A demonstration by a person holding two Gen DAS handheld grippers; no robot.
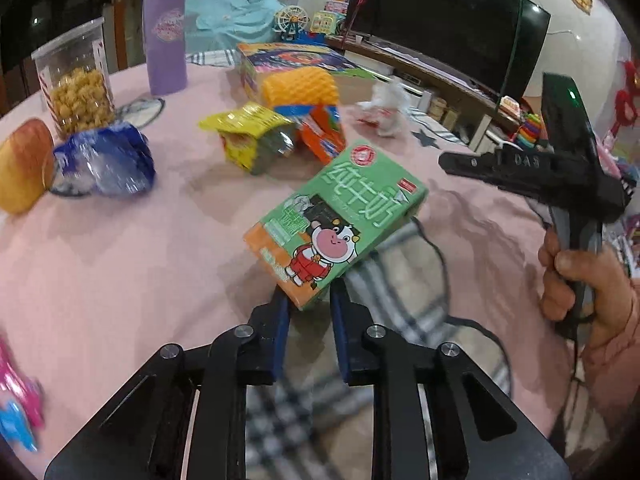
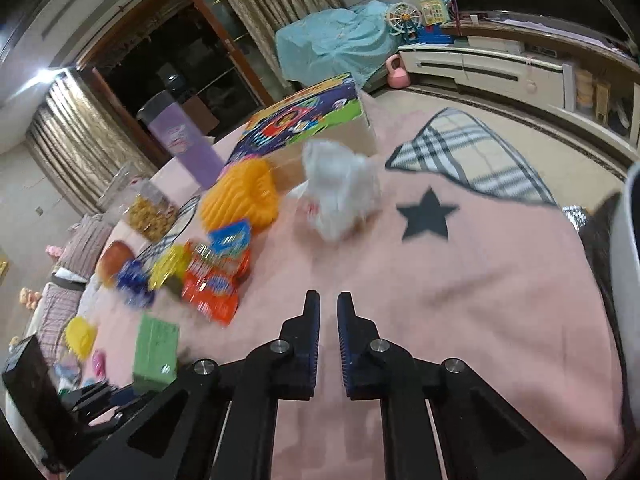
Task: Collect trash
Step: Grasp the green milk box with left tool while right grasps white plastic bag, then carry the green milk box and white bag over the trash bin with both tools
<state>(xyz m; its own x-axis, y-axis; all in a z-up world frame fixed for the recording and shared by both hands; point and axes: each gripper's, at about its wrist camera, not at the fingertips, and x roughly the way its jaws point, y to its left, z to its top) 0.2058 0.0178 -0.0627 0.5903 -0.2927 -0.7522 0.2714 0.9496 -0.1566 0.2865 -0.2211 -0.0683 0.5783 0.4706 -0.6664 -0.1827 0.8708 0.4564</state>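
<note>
My left gripper (image 1: 307, 297) is shut on the lower corner of a green milk carton (image 1: 336, 220) with a cartoon cow and holds it tilted above the pink tablecloth; the carton also shows in the right wrist view (image 2: 155, 353). My right gripper (image 2: 328, 307) hangs over the pink cloth with its jaws nearly closed and nothing between them; it also shows in the left wrist view (image 1: 448, 162). A crumpled white wrapper (image 2: 340, 192) lies ahead of it. Yellow (image 1: 248, 136), blue (image 1: 104, 162) and orange (image 2: 212, 284) snack bags lie on the table.
A clear jar of snacks (image 1: 78, 80), a purple tumbler (image 1: 166, 40), a colourful box (image 2: 308, 116), an orange spiky toy (image 1: 300, 88) and a round fruit (image 1: 22, 166) stand on the table. A checked cloth (image 2: 468, 156) lies at the table's edge. A TV (image 1: 448, 20) stands behind.
</note>
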